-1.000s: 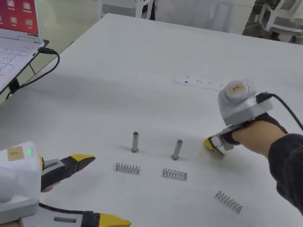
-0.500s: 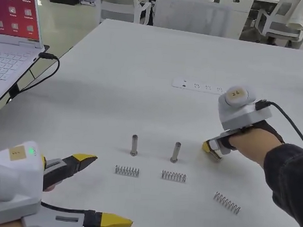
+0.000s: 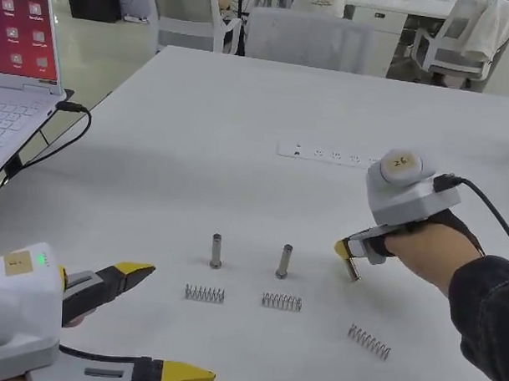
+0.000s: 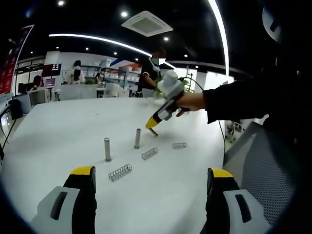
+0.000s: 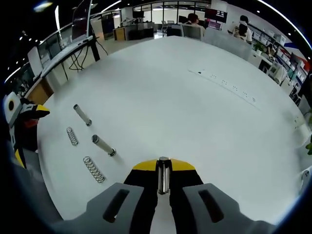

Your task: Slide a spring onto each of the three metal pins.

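Two metal pins (image 3: 216, 250) (image 3: 284, 262) stand upright on the white table (image 3: 239, 140). Three springs (image 3: 204, 294) (image 3: 281, 302) (image 3: 369, 342) lie in front of them. To the right of the pins, my right gripper (image 3: 350, 261) is shut on a third pin (image 5: 163, 178), its tip low over the table. My left gripper (image 3: 162, 325) stays open at the near left, nothing between its jaws. In the left gripper view the pins (image 4: 107, 149) (image 4: 137, 138) and springs (image 4: 120, 171) lie ahead, with the right gripper (image 4: 156, 119) beyond.
A white power strip (image 3: 331, 155) lies across the table behind the pins. A laptop (image 3: 16, 65) with a black cable (image 3: 47, 141) sits at the far left edge. Chairs stand past the far edge of the table.
The head camera has shifted, so the whole scene sits a little lower and further left. Grippers, pins and springs keep their places relative to one another.
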Motion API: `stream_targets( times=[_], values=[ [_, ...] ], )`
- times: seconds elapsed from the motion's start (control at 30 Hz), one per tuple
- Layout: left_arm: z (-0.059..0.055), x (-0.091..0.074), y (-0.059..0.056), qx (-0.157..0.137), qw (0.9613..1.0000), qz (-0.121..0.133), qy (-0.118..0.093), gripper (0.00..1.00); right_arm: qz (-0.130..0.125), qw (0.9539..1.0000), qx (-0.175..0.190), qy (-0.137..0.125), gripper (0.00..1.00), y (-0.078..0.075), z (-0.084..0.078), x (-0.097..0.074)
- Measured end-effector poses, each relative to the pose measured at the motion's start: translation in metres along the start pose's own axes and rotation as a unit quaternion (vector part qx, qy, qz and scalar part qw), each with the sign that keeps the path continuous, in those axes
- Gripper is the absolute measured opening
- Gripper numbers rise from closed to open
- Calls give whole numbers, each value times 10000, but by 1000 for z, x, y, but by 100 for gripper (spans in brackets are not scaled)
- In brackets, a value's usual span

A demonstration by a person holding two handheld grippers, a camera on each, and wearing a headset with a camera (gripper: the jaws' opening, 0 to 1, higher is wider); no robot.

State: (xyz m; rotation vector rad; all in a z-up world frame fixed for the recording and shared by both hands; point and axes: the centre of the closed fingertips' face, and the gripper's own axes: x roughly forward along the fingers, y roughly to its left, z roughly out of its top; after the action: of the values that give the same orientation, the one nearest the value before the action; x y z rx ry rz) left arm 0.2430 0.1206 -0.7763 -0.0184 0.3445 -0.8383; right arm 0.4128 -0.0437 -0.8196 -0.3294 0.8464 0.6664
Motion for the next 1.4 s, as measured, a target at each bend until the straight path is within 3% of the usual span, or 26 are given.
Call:
stream_targets(
  times=[0.5,1.4],
  values=[
    [7,0,-7,165,9998,-95,-8,91,-70,9998,82,-181,5,-6,-8,-14],
    [9,1,-16,213,9997,-132,2,91,-95,9971,112,-743,6,-4,-24,-32]
  ],
)
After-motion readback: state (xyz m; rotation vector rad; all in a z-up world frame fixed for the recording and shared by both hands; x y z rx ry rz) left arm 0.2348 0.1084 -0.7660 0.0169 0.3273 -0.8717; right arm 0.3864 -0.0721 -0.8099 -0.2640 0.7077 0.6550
